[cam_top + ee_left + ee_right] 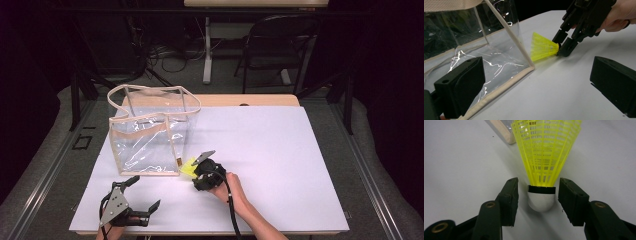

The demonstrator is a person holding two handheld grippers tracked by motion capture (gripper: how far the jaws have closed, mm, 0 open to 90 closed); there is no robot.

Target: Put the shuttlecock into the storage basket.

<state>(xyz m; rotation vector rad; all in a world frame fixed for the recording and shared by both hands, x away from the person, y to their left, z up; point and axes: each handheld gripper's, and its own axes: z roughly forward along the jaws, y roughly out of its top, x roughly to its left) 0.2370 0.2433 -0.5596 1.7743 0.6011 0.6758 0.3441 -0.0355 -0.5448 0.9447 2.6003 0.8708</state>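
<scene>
We have the right tool (537, 195) down low on the table (280, 165), jaws apart with a small gap either side of the white cork of the yellow shuttlecock (544, 157), so nothing is gripped yet; the shuttlecock lies on its side just off the near corner of the clear bag (150, 132), skirt pointing towards the bag's cream trim, cork pointing back at us; the left tool (131, 200) waits wide open and empty at the near edge of the table, well apart from the action. Now, what could spoil this, as we judge it: that cork is rounded and smooth, so if the jaws close off-centre or too near its tip it may squirt forward out of the grip, and the shuttlecock would skid up against the bag's seam; close further up, on the mesh, and we risk crushing the light plastic skirt rather than holding anything firm; the skirt also sits very near the bag's corner, so any forward nudge while closing could push it under or against the trim; and the bag itself looks floppy, standing unheld, so a bump might tip it.
</scene>
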